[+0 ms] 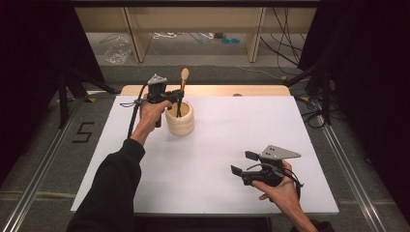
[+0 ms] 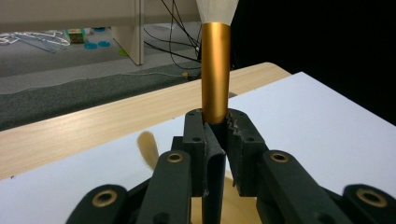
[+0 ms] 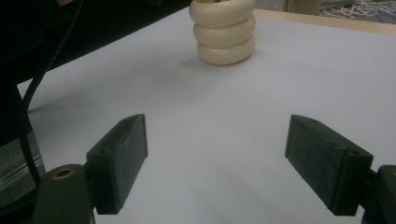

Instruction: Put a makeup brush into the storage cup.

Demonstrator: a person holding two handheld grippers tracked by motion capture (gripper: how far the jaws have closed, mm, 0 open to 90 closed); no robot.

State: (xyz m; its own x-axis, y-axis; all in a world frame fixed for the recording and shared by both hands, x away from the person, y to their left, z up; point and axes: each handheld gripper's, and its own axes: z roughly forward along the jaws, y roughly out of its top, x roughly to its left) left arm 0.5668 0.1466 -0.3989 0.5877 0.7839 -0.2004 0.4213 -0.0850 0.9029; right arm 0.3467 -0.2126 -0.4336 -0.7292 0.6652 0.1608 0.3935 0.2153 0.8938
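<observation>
White sheeting covers the desk [image 1: 217,159], with a strip of pale wood bare along its far edge; grey carpet, black curtains, metal floor rails and a tangle of cables surround it, and a taped "5" [image 1: 83,131] marks the floor to the left. Beyond stand pale wooden shelf legs.

Left claw [image 1: 177,98], at the far left of the desk, is clamped on the dark handle of a brush [image 1: 183,82] that stands upright in a cream, ribbed holder [image 1: 180,118]. Right claw [image 1: 243,162] hovers low over the near right of the desk, jaws wide and holding nothing, well apart from the holder.

From the high view the brush reads as a thin stick with a tan tip. Left gripper view brings it close: a gold ferrule [image 2: 215,70] rises just above the closed jaws, pale bristles start at the top edge, and a second, blurred tan tip [image 2: 148,148] sits lower left. Right gripper view looks across bare sheeting between its spread pads [image 3: 122,158] to the holder's three stacked rings [image 3: 225,32].
</observation>
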